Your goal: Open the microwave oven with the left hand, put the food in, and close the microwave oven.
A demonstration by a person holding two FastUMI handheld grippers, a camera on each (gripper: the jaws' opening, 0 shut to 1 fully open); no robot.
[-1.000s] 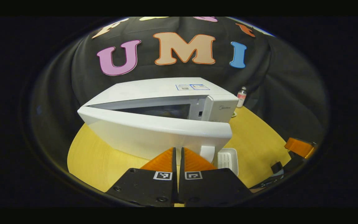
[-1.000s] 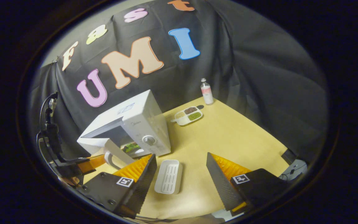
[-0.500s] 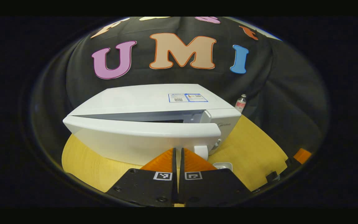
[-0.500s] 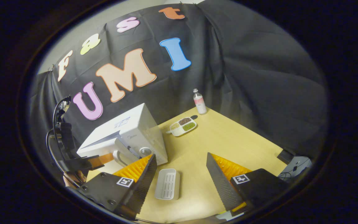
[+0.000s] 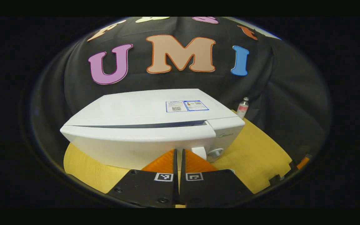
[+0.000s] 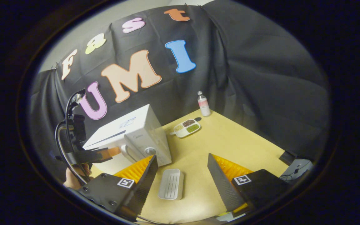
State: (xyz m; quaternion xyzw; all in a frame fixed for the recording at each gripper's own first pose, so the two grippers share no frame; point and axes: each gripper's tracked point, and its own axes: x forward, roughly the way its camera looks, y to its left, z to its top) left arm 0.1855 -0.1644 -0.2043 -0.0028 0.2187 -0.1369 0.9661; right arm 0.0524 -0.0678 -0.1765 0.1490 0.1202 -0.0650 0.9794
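Left gripper [image 5: 178, 159]: orange fingers [image 5: 164, 162] pressed together, nothing between, tips at white microwave oven door [image 5: 136, 140]. Door nearly closed, narrow dark gap along top edge. White microwave oven [image 6: 136, 134] standing on yellow wooden desk [image 6: 230, 140]. Right gripper [image 6: 181, 170]: fingers spread wide, empty, above white rectangular tray [image 6: 171, 184] lying empty on desk. Divided white dish of grains [image 6: 187, 127] and small plastic bottle [image 6: 203, 104] near back wall, well apart from oven.
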